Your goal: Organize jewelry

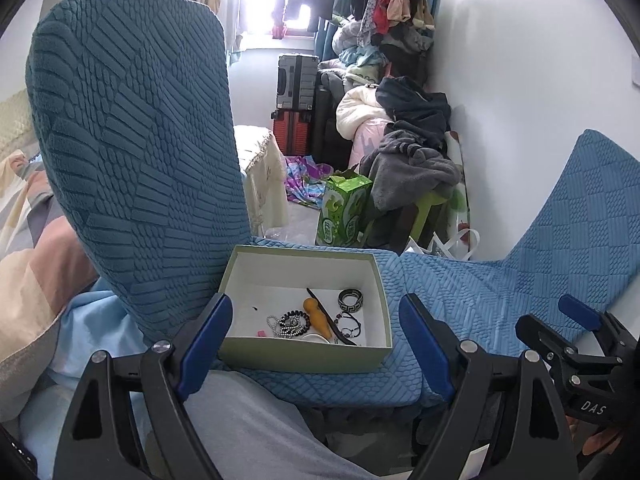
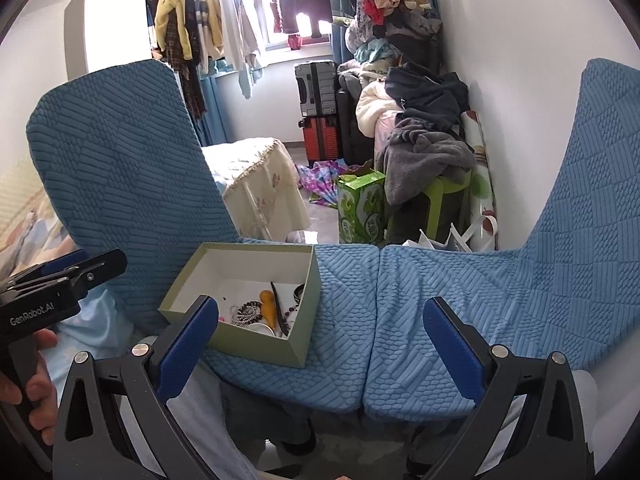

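A pale green box with a white inside rests on a blue chair seat. Inside lie a beaded bracelet, an orange piece, a black-and-white patterned ring, a dark stick and a cord bracelet. My left gripper is open, its blue pads on either side of the box's front. My right gripper is open too, held nearer than the box and to its right. Neither holds anything.
Two chairs with blue textured covers stand side by side, their backrests rising left and right. A green carton, a clothes-heaped stool, suitcases and a cloth-covered table fill the floor beyond. A hand grips the left tool.
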`<state>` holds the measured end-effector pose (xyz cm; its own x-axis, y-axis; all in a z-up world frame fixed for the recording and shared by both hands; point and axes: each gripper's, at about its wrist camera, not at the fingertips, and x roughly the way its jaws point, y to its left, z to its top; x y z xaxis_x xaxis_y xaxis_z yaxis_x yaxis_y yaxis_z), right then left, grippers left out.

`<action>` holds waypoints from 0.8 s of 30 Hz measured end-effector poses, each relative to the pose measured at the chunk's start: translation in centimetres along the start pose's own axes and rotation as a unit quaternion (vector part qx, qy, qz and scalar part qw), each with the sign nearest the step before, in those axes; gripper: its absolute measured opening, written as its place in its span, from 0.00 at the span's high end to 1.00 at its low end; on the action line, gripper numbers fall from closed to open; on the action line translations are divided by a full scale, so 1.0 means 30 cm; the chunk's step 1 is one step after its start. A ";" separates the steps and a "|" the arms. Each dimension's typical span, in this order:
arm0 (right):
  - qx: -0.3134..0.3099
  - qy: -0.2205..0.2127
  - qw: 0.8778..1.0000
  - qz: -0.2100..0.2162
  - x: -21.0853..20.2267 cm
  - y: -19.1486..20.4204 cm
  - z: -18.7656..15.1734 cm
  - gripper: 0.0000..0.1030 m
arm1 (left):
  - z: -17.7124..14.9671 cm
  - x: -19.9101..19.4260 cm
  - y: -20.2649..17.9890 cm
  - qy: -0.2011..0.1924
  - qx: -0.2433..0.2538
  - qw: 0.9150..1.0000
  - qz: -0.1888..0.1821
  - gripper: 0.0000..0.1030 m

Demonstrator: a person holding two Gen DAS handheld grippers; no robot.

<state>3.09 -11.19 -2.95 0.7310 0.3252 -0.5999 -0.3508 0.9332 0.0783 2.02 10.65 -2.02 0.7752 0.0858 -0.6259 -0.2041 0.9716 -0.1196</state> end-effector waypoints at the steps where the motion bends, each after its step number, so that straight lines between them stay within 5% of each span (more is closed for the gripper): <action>1: 0.001 0.001 1.000 -0.003 0.000 -0.004 -0.004 0.00 | -0.003 0.004 -0.003 0.001 0.001 1.000 0.000 0.17; 24: 0.015 0.006 1.000 -0.011 0.011 -0.020 -0.023 0.00 | -0.009 0.033 -0.017 0.013 0.010 1.000 0.002 0.17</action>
<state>3.13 -11.74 -3.74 0.7307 0.3028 -0.6119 -0.3170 0.9443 0.0887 2.74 10.18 -2.77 0.7588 0.0852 -0.6457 -0.1959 0.9754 -0.1015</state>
